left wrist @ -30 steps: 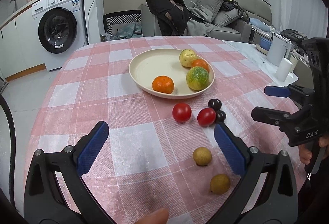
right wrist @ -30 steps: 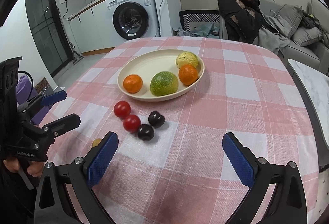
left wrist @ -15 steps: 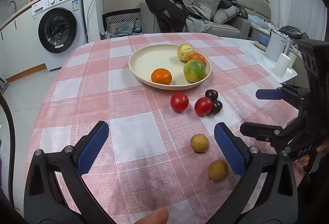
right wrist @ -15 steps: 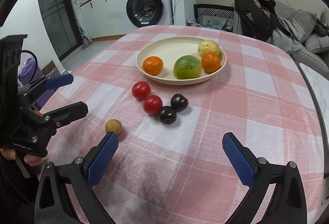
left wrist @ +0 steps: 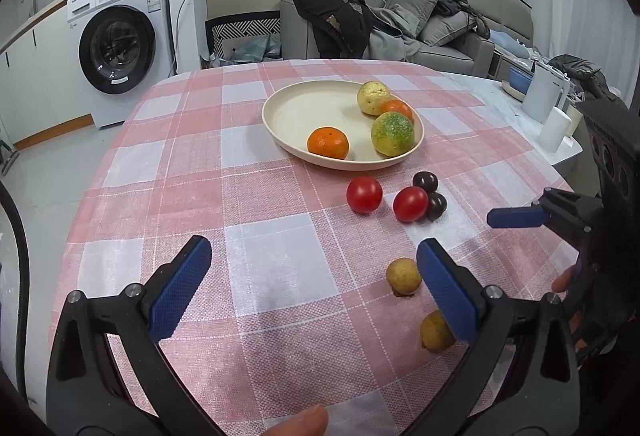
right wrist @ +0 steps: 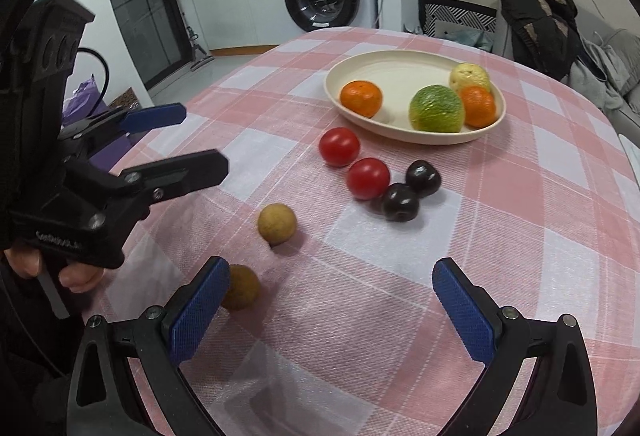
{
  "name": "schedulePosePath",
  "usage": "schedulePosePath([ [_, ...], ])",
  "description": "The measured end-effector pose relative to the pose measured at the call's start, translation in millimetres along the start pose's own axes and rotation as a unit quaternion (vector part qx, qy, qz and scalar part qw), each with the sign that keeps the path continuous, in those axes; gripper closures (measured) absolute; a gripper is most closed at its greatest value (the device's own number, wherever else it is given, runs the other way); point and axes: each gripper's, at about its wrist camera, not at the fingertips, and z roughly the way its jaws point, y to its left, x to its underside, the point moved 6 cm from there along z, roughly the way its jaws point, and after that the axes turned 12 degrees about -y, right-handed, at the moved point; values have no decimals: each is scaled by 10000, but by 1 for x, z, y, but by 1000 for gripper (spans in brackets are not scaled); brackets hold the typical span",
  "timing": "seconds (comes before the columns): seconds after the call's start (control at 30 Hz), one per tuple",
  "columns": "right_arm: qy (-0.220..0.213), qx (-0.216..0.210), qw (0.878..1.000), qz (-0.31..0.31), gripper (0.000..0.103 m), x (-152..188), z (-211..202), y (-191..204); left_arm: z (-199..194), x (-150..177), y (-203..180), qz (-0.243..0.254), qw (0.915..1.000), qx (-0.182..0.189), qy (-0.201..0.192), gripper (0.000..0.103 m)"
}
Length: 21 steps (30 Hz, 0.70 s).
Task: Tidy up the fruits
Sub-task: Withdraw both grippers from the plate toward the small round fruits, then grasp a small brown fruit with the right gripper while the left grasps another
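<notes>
A cream plate [left wrist: 296, 115] [right wrist: 384, 73] on the pink checked table holds two oranges [left wrist: 328, 143], a green fruit [left wrist: 392, 133] and a yellow fruit [left wrist: 373, 98]. In front of it lie two red tomatoes [left wrist: 364, 194] [right wrist: 339, 146], two dark plums [left wrist: 425, 180] [right wrist: 401, 202] and two tan longans [left wrist: 403, 276] [right wrist: 277, 224]. My left gripper [left wrist: 316, 292] is open and empty, near the longans. My right gripper [right wrist: 334, 312] is open and empty; its left finger partly hides the nearer longan [right wrist: 244, 288].
A washing machine [left wrist: 120, 43] stands beyond the table's far left. A chair with a dark jacket [left wrist: 330, 3] and a grey sofa [left wrist: 444, 31] are behind. A side table with a white appliance [left wrist: 546, 95] is at the right.
Both grippers have pulled back and dropped towards the near edge, so the longans show larger and closer. The fruits have not moved.
</notes>
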Motion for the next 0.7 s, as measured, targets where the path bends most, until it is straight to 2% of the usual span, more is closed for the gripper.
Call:
schedulePosePath([
  [0.33, 224, -326, 9991, -152, 0, 11, 10, 18, 5, 2, 2, -7, 10000, -10, 44, 1],
  [0.7, 329, -203, 9983, -446, 3, 18, 22, 22, 10, 7, 2, 6, 9999, -1, 111, 1],
])
